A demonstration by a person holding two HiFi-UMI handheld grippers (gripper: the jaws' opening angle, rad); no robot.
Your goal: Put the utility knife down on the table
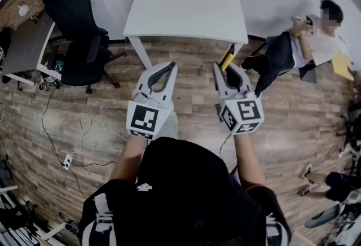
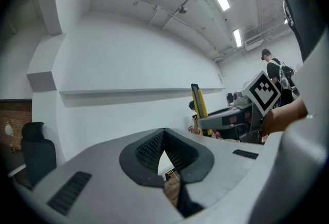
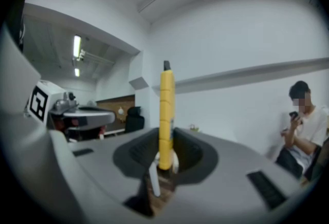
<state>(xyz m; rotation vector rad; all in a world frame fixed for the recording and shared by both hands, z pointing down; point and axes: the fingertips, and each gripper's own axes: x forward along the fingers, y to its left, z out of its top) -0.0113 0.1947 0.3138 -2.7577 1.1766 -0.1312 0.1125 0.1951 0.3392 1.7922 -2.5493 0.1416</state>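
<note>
Utility knife, slim yellow bar, pinched in right claw, left claw pressed together

Utility knife: yellow, slim, black tip; upright; clamped between fingers of right gripper; short of white table.

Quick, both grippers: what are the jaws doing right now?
Left gripper: jaws shut, nothing between them.
Right gripper: jaws shut on the yellow utility knife.
</note>
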